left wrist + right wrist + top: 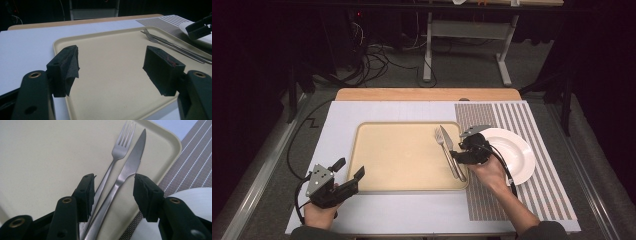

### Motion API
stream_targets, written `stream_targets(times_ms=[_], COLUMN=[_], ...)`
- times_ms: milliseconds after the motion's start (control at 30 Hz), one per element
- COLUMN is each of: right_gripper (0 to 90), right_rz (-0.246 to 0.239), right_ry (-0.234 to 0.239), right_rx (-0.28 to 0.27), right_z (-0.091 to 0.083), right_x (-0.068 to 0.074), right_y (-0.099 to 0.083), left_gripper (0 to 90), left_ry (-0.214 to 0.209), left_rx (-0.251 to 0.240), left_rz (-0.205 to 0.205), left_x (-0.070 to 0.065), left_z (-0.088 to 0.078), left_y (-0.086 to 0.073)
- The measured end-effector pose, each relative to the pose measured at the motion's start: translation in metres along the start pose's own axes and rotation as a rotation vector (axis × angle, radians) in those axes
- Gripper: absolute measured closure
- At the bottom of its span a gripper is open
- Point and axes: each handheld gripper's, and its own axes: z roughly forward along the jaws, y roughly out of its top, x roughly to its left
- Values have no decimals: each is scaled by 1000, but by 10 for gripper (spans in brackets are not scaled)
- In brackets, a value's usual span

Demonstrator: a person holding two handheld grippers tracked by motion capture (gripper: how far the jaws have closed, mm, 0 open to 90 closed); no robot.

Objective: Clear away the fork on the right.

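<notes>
High view first: a beige tray (402,155) sits on the table, a white plate (514,152) just off its right edge. Along the tray's right side lie a steel knife (130,167) and fork (120,147), side by side, plain and shiny, tips pointing away. Above their handles the right gripper (113,192) stands parted, gripping nothing. The left gripper (111,68) gapes wide over the tray's near left corner.

A steel fork (117,152) and knife (130,165) lie flat, side by side and touching, along the beige tray's (402,155) right edge, tips pointing away.
</notes>
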Motion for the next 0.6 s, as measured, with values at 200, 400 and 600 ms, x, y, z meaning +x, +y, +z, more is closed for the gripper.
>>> stream_targets(times_ms=[200,400,600], right_gripper=[506,497,494], right_rz=[0,8,9], right_ry=[2,3,4], right_rx=[-18,-23,-37], right_z=[-5,-9,-14], right_x=[-2,-5,-7], right_y=[-6,-13,-17], left_gripper=[291,290,288], left_ry=[3,4,9], left_rx=[2,5,3], left_rz=[6,18,31], left_x=[0,-1,-2], left_z=[0,0,0], left_y=[0,0,-1])
